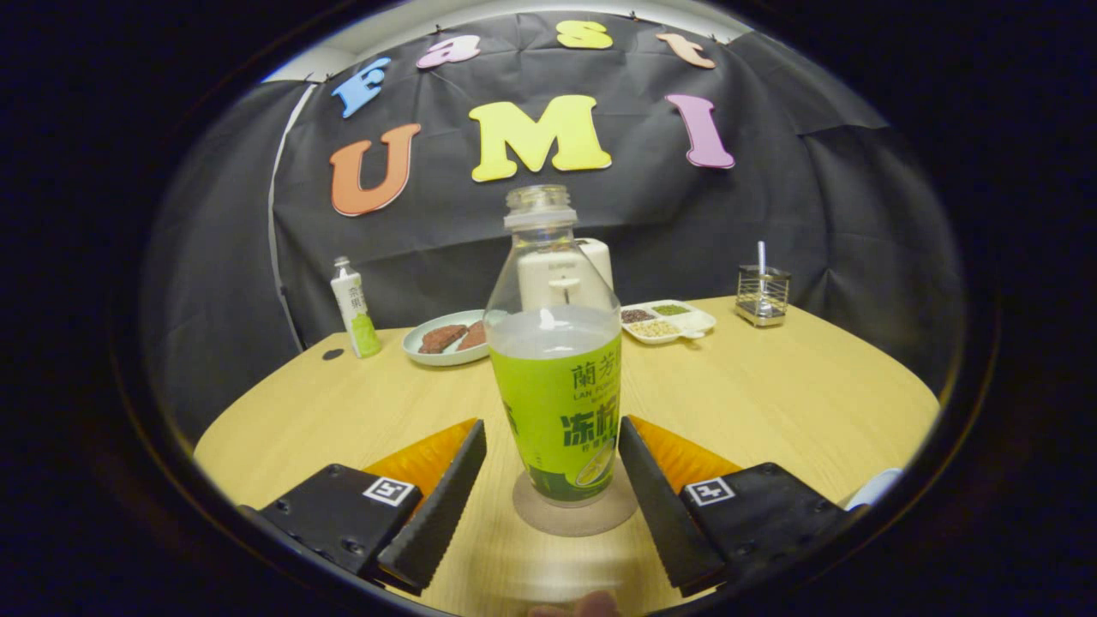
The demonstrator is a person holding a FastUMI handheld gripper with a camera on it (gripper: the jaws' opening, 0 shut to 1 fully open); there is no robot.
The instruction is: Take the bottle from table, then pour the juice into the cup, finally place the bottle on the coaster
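Note:
An uncapped clear bottle (555, 368) with a green label stands upright on a round brownish coaster (574, 512) on the wooden table. Pale juice fills it to about the top of the label. My gripper (548, 467) is open, one finger on each side of the bottle's lower half. Small gaps separate both pads from the label, so neither finger touches the bottle. Something pale (872, 488) peeks out beyond the right finger, too little of it visible to identify.
At the table's (771, 394) back stand a small white-and-green bottle (355, 307), a plate (446, 341) with brown pieces, a white divided tray (668, 320) of grains, a white box partly behind the bottle, and a wire holder (762, 293) with a straw.

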